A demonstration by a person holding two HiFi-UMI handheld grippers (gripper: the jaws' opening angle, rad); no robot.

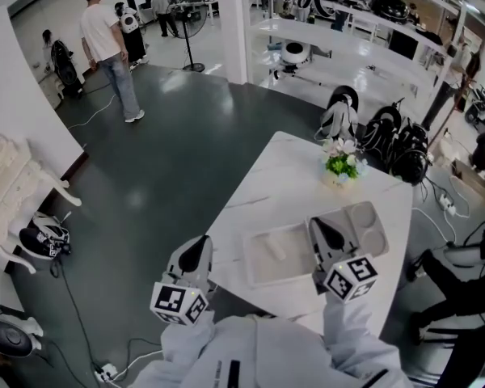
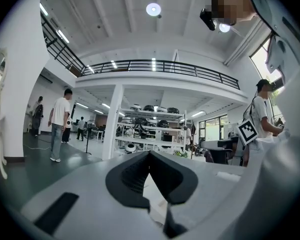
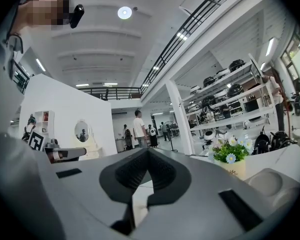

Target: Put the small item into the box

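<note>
Progress looks close to one end of the job rather than its middle, by my reading. Left gripper (image 2: 150, 156) and right gripper (image 3: 149, 151) both show jaws pressed together at the tips with nothing between them, so neither claw carries anything.

On the head view the white box (image 1: 279, 253) lies on the table (image 1: 291, 176) at my 12 o'clock. The right gripper hangs over its 3 o'clock edge, and the left one hangs at its 8 o'clock, by the table's near corner.

A faint pale shape inside the box is, I judge, the small item (image 1: 273, 249), though it is too dim to be sure. If so, only backing away is left; if not, the pick is not yet done. A grey tray (image 1: 364, 229) sits just beside the box at its 2 o'clock.
</note>
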